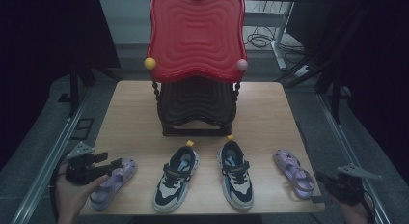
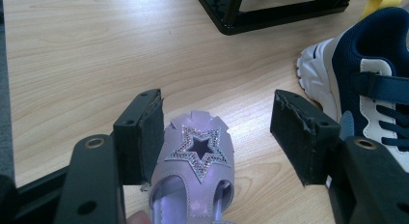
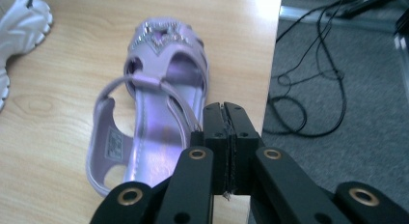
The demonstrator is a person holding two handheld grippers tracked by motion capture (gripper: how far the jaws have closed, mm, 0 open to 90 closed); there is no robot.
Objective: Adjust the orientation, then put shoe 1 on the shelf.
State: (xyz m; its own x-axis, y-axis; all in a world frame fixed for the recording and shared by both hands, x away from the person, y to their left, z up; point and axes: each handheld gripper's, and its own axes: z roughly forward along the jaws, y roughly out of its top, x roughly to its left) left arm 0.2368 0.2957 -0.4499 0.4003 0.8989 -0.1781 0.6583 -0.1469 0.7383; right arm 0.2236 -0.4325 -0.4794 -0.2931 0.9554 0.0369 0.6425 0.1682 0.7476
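Four shoes lie in a row along the near edge of the desk (image 1: 135, 108): the left sandal (image 1: 113, 183) at the far left, then the left sneaker (image 1: 176, 178), the right sneaker (image 1: 236, 174), and the right sandal (image 1: 294, 173) at the far right. Behind the two sneakers, toward the middle of the desk, stands a rack (image 1: 197, 108) with a tray (image 1: 195, 35) on top of it. The left claw (image 1: 115, 164) sits over the left sandal, one jaw on either side of its toe, and the right claw (image 1: 322, 176) sits just right of the right sandal's heel at the desk's right edge.
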